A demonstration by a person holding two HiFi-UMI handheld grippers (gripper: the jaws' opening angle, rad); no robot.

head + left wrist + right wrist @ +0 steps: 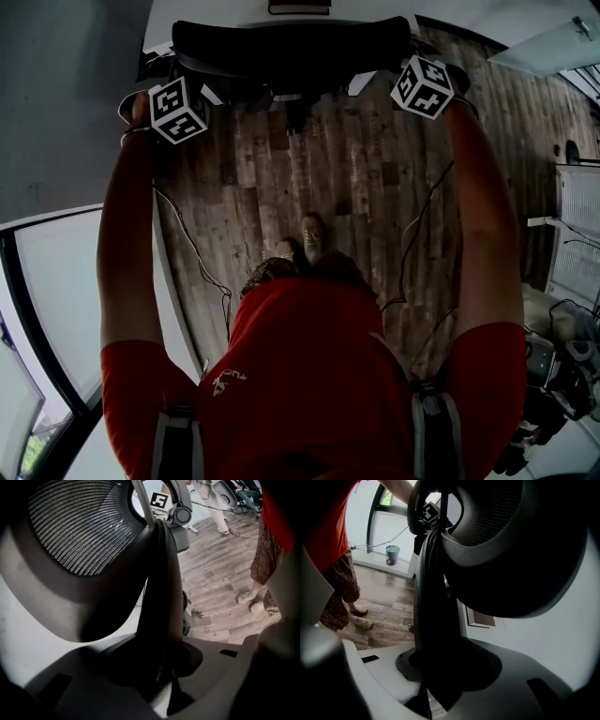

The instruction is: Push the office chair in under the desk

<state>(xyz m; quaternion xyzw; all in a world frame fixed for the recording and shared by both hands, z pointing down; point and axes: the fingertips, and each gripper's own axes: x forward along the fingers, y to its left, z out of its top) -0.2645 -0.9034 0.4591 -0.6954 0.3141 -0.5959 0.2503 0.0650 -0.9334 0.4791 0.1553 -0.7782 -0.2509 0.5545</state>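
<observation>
Seen from above, a person in a red shirt stands on a wood plank floor (356,178) with both arms stretched forward to the office chair (291,47), which sits at the top of the head view, right against the near edge of a white worktop (164,23). The push looks nearly finished: only the chair's backrest shows in front of the worktop. The seat and base cannot be seen from here and seem to be underneath already, though the angle makes this hard to confirm. What seems left is a last short shove, if there is any gap, and then letting go. The left tool (211,94) grips the backrest's left side edge and the right tool (380,82) grips its right side edge. In each gripper view the jaws stand about half apart, closed onto the dark, thick rim of the backrest frame, which fills the space between them. The chair is black, with a curved backrest of fine ribbed mesh stretched inside a smooth, rounded frame, and it stands upright.
</observation>
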